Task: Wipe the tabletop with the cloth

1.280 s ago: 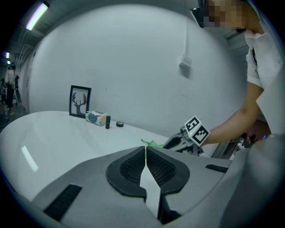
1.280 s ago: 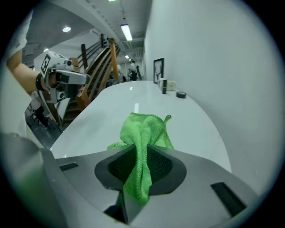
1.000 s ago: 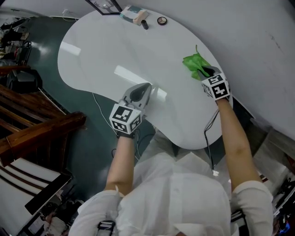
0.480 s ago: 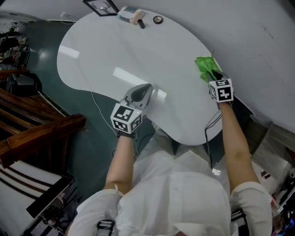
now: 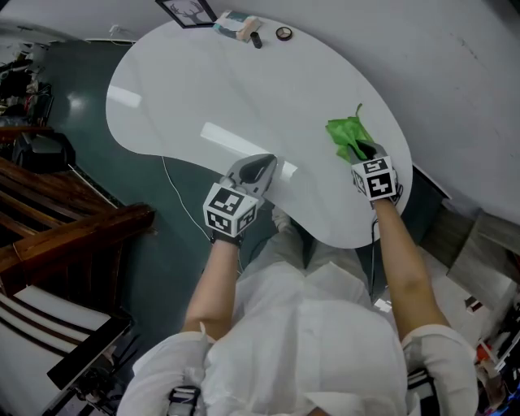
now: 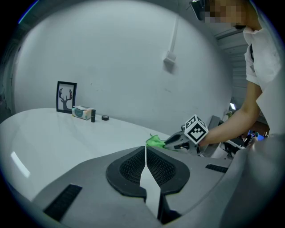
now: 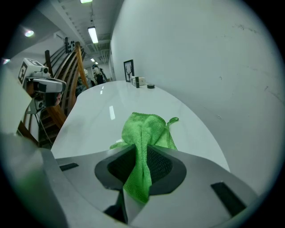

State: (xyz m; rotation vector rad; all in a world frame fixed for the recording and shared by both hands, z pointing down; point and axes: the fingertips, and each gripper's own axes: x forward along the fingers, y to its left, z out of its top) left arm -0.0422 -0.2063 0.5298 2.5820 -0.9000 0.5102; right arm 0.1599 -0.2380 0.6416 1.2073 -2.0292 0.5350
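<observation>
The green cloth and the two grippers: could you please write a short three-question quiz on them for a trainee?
1. True or false: the right gripper is empty.
2. Where does the picture frame stand? A: on the floor. B: at the far end of the tabletop. C: right beside the green cloth.
3. Short answer: is the left gripper open or shut?

Key: 1 false, it is shut on the green cloth. 2 B. 3 shut, with nothing between its jaws.
</observation>
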